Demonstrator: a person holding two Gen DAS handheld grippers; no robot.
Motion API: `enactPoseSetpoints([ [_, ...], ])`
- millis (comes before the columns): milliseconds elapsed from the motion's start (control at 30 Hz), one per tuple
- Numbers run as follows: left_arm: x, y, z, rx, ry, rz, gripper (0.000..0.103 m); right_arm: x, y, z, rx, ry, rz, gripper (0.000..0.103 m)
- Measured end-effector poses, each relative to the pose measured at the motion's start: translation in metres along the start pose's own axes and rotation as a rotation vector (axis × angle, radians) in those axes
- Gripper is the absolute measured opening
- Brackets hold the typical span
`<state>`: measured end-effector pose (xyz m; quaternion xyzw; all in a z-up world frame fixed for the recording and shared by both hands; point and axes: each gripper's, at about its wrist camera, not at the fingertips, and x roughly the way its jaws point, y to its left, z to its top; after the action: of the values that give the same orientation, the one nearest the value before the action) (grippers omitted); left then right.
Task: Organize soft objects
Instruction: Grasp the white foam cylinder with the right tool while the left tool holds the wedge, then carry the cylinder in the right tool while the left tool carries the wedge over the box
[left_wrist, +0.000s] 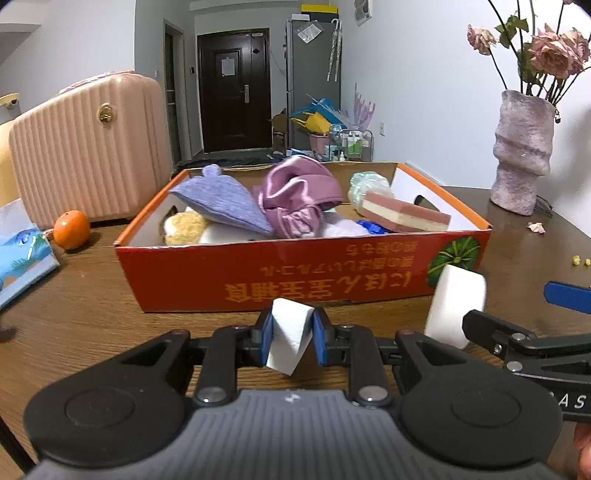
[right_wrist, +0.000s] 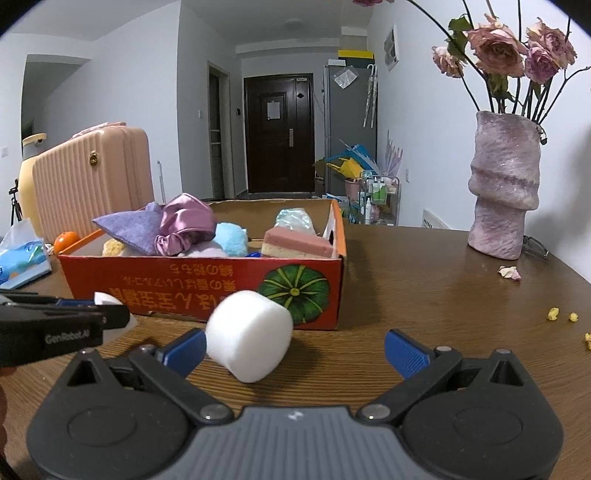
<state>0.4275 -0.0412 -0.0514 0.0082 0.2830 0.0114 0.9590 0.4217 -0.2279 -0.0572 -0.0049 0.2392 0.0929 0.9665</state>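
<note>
My left gripper is shut on a white foam wedge, just in front of the red cardboard box. The box holds soft things: a purple cloth, a pink satin bundle, a pink-and-cream sponge and a yellow sponge. My right gripper is open. A white foam cylinder lies between its fingers, against the left blue pad; whether it rests on the table is unclear. It also shows in the left wrist view, and the box in the right wrist view.
A pink-grey vase with dried roses stands at the right on the brown table. An orange and a blue tissue pack lie left of the box. A pink suitcase stands behind. Yellow crumbs lie at the right.
</note>
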Motion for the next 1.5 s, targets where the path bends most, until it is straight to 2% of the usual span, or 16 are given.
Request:
enactPoseSetpoints([
  [467,-0.003,0.037,0.004,-0.008,-0.026,0.029,0.023,0.025,0.021,0.007,0.064,0.045,-0.008,0.103],
  [667,-0.003,0.051,0.004,-0.013,-0.029,0.034,0.023,0.039,0.025,0.01,0.117,0.068,-0.053,0.092],
  [767,-0.003,0.055,0.004,-0.014,-0.031,0.034,0.023,0.046,0.026,0.011,0.144,0.087,-0.066,0.082],
  [867,-0.004,0.057,0.004,-0.011,-0.034,0.03,0.023,0.049,0.026,0.01,0.154,0.104,-0.069,0.062],
  [933,-0.005,0.058,0.004,-0.006,-0.036,0.027,0.023,0.05,0.026,0.009,0.158,0.115,-0.067,0.036],
  [967,-0.005,0.058,0.004,-0.005,-0.036,0.026,0.023,0.05,0.026,0.008,0.16,0.119,-0.065,0.029],
  [1500,-0.006,0.061,0.003,0.001,-0.044,0.021,0.023,0.028,0.035,0.011,0.12,0.033,-0.045,0.029],
])
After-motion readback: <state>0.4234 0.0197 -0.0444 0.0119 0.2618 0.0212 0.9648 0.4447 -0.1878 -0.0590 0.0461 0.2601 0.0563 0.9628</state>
